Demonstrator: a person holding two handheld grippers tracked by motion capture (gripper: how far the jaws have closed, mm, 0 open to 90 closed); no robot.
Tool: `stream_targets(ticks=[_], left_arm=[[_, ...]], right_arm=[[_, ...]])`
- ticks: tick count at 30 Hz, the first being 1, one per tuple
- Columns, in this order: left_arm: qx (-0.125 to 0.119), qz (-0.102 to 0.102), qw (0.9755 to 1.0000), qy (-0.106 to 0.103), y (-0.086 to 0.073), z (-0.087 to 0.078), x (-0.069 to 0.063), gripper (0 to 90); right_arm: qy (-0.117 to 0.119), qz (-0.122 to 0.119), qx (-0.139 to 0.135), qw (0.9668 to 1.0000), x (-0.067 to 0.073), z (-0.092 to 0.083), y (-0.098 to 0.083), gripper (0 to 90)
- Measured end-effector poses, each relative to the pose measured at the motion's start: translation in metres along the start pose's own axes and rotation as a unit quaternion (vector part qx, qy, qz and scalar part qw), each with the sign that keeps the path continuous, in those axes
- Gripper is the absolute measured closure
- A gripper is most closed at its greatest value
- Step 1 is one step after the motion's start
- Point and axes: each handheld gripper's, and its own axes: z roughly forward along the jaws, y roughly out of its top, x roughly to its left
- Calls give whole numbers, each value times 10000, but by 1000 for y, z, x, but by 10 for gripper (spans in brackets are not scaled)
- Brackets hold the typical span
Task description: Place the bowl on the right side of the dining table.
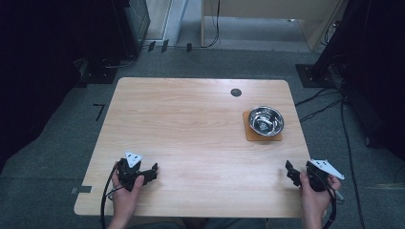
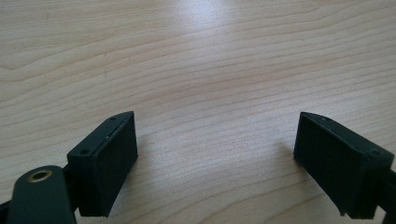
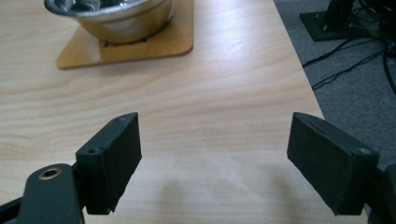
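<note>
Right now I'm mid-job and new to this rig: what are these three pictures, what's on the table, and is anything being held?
A person sits at a wooden table with a hand-held gripper in each hand. The high view looks down from above: left gripper, right gripper. The other two pictures come from cameras riding on each gripper, looking along its black fingers. Both are open and hold nothing. On the table, far right, a metal bowl sits on a square mat; the right gripper view shows them ahead of it.
</note>
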Motion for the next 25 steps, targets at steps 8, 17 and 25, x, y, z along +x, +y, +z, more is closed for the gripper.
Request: stream_targets(ticks=[8, 17, 25], left_arm=[[0, -1, 10000, 0, 0, 0, 0, 131], [0, 0, 10000, 1, 0, 0, 0, 131], [2, 17, 10000, -25, 0, 0, -1, 131]], right_arm=[[-118, -51, 417, 9990, -4, 0, -5, 181], [-374, -533, 625, 9959, 5, 5, -6, 167], [-375, -537, 625, 9959, 5, 5, -6, 167]])
